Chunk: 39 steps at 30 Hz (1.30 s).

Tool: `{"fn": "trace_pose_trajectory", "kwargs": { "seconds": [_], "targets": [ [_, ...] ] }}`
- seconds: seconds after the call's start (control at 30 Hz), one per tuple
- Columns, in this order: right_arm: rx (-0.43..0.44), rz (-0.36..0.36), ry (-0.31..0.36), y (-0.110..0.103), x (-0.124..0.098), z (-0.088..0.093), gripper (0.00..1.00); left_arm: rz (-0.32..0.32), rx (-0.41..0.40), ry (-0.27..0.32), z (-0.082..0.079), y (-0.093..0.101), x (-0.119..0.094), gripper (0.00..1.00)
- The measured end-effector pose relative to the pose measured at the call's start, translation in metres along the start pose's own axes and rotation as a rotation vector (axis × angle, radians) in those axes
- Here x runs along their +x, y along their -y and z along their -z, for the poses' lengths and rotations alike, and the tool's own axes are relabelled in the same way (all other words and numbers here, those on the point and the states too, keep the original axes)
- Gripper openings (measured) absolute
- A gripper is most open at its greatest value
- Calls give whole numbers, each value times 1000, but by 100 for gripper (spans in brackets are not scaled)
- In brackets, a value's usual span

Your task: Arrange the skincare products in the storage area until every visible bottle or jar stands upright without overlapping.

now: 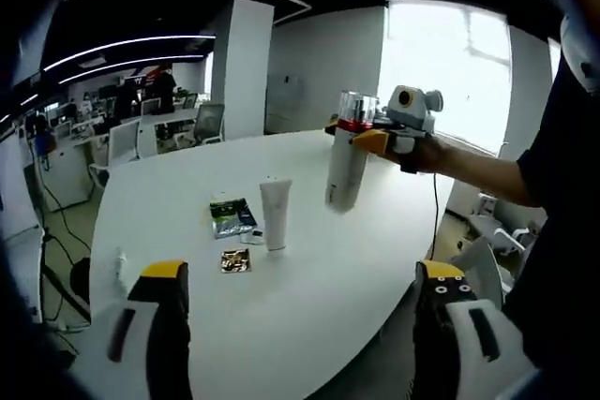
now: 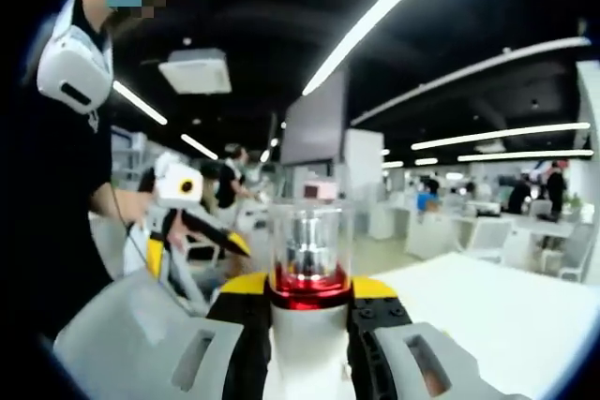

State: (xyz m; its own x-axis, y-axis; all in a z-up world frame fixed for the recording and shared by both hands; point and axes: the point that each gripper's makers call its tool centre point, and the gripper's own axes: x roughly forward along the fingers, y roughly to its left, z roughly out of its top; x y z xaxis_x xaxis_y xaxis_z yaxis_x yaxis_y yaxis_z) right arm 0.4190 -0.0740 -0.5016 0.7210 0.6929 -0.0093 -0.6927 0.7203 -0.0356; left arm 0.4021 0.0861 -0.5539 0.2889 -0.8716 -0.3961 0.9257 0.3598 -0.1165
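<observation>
Above the white table (image 1: pixel 309 325), well clear of it: one pump bottle (image 1: pixel 347 168), long axis near upright, clamped just below its red collar by the right gripper (image 2: pixel 305 311). On the table, nearer the left gripper (image 1: pixel 300 278), whose jaws stand spread with nothing between: one white tube (image 1: pixel 275 214) upright, two sachets (image 1: pixel 232 216) flat beside it. Bottle likely goes straight down, just clear of the tube.

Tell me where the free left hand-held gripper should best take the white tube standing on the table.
Probably the tube's flat upper body, above the cap it stands on. It stands upright and apart from the foil sachets beside it, so the open left hand-held gripper could come in level from the near table edge, jaws either side of its body.
</observation>
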Motion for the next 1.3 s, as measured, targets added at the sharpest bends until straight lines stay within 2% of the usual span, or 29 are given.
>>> {"fn": "trace_pose_trajectory", "kwargs": {
  "seconds": [0.33,0.5,0.67,0.9,1.07,1.3],
  "targets": [
    [6,28,-4,22,3,37,23,-53,-35,-19,25,-18,10,93],
    [15,33,-6,31,4,60,23,-69,-62,-2,31,-15,15,93],
    [32,51,-8,43,1,78,23,-74,-68,-36,51,-19,19,93],
    [8,45,-21,64,2,110,23,-82,-90,-42,68,-23,32,92],
    [27,52,-7,79,6,133,23,-88,-106,-63,81,-22,32,91],
    [24,24,-18,80,14,155,23,-101,-117,-114,101,-26,28,91]
  ]
}}
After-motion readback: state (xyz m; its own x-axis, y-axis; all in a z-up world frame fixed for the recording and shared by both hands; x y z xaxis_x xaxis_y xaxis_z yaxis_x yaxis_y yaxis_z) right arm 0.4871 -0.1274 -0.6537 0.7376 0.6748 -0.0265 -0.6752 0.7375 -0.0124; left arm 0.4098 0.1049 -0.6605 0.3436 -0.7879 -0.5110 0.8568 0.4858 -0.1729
